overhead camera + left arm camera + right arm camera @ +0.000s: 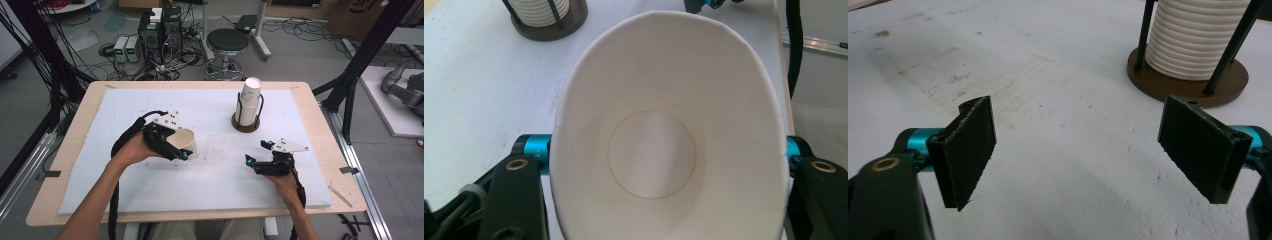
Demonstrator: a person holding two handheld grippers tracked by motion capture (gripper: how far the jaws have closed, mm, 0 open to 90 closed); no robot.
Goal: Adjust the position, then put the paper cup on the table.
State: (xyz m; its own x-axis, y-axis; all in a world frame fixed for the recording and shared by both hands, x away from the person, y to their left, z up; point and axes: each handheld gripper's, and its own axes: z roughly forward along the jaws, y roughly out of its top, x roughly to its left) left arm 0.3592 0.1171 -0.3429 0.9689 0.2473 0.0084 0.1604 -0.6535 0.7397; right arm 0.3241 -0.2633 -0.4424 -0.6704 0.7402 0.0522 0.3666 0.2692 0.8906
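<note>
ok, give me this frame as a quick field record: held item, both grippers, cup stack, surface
held item: white paper cup, squeezed oval, mouth toward the left gripper's camera, empty
left gripper: shut on the cup
right gripper: open, nothing between the black pads, low over the board
cup stack: white paper cups in a brown-based wire holder, upright
surface: white foam board on a wooden table

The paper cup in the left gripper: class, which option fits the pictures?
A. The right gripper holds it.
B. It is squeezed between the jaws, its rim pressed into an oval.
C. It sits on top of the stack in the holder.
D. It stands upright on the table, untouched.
B: the left gripper clamps the paper cup, whose rim is squashed oval, while the right gripper is open with nothing between its jaws.
</note>
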